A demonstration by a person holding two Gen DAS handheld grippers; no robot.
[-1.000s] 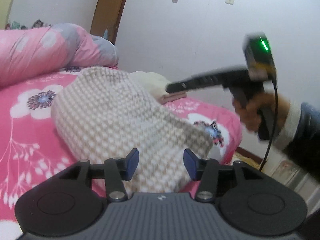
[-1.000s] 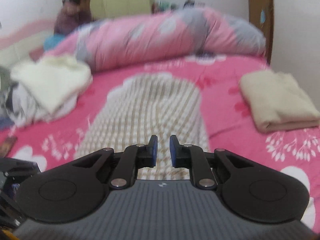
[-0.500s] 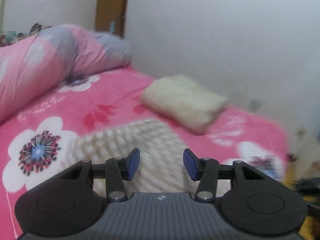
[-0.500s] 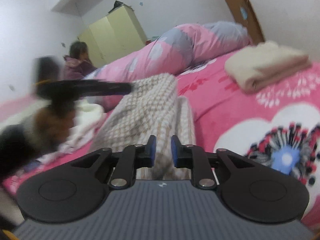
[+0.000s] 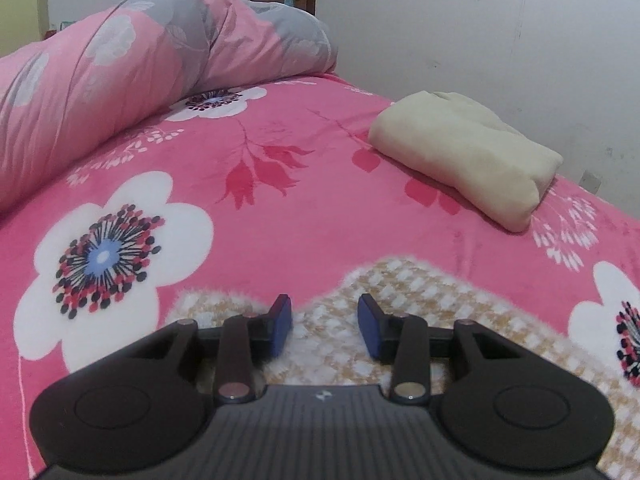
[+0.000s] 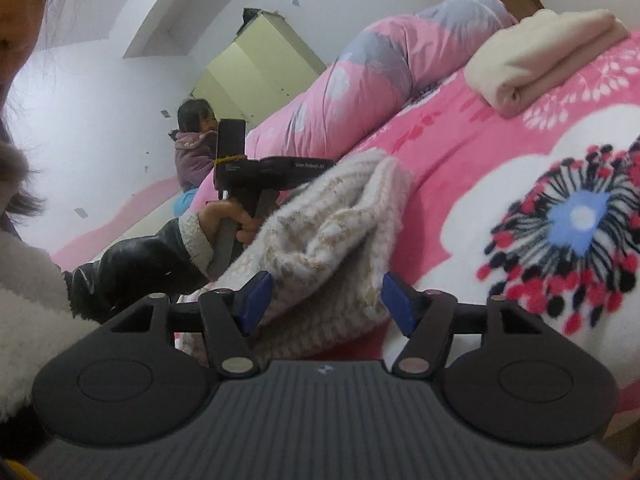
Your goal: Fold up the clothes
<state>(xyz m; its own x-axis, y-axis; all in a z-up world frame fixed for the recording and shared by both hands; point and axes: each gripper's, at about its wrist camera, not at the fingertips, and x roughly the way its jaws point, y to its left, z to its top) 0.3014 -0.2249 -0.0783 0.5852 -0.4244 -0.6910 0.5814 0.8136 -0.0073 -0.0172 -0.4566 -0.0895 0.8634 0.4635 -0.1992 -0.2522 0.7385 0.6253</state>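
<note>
A fuzzy beige-and-white checked garment (image 5: 404, 300) lies on the pink flowered bed sheet (image 5: 280, 200), just under and ahead of my left gripper (image 5: 325, 322). Its jaws are closing, with a gap still between the blue pads, which do not press the cloth. In the right wrist view the same garment (image 6: 332, 236) is bunched up low over the bed. My right gripper (image 6: 326, 304) is opening around its near fold; the right pad stands apart from the cloth. A hand (image 6: 224, 220) holds the left gripper's handle beyond the garment, and its fingertips are hidden behind the cloth.
A folded cream garment (image 5: 464, 152) lies near the wall side of the bed. A rolled pink-and-grey quilt (image 5: 140, 64) runs along the far side. A child (image 6: 196, 140) sits beyond the bed, before a yellow-green wardrobe (image 6: 256, 68).
My right jaws went from shut to wide apart and that gripper sank toward the bed. My left gripper swung across and down over the garment, its jaws a little narrower.
</note>
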